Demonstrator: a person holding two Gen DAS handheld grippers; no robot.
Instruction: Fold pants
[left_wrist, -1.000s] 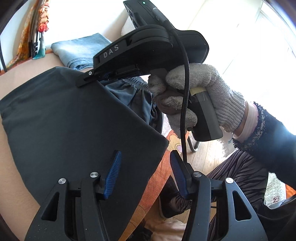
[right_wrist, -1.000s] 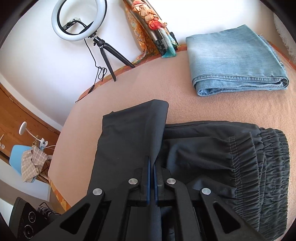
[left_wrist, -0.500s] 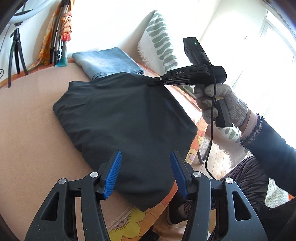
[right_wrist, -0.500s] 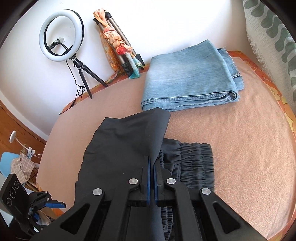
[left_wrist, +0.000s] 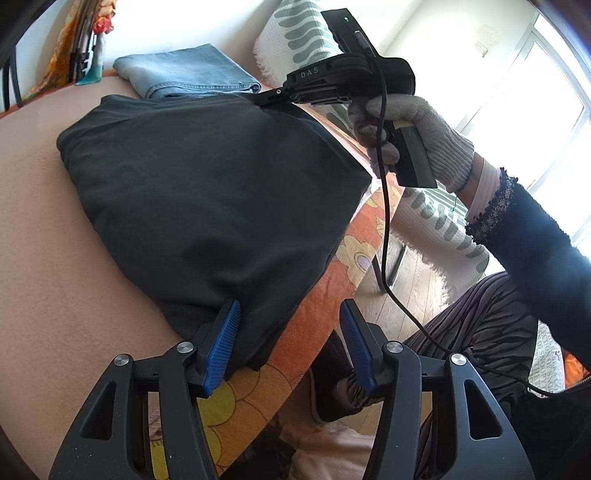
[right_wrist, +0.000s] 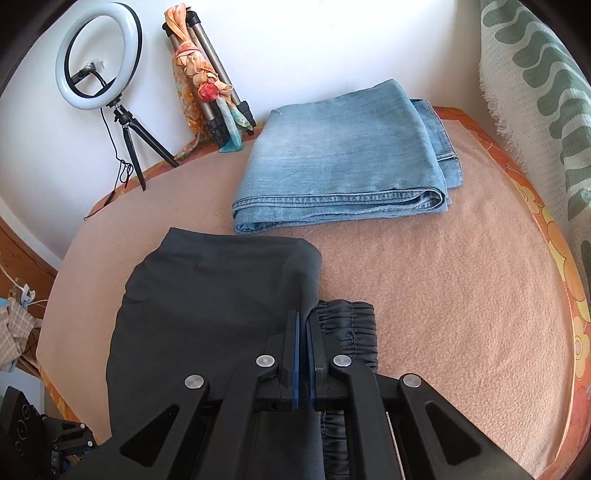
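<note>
Black, smooth cloth pants (left_wrist: 207, 184) lay folded on the peach fleece-covered desk (right_wrist: 461, 277), their gathered elastic waistband (right_wrist: 349, 325) peeking out beside folded blue denim jeans (right_wrist: 343, 166). The right gripper (right_wrist: 303, 321), tilted downward in a knit-gloved hand (left_wrist: 417, 140), had its fingers pinched closed on a fold's edge. The left gripper (left_wrist: 288, 343) hovered half-open over the near hem, gripping nothing.

Left gripper (left_wrist: 288, 343) agape, right gripper (right_wrist: 303, 314) clamped.
</note>
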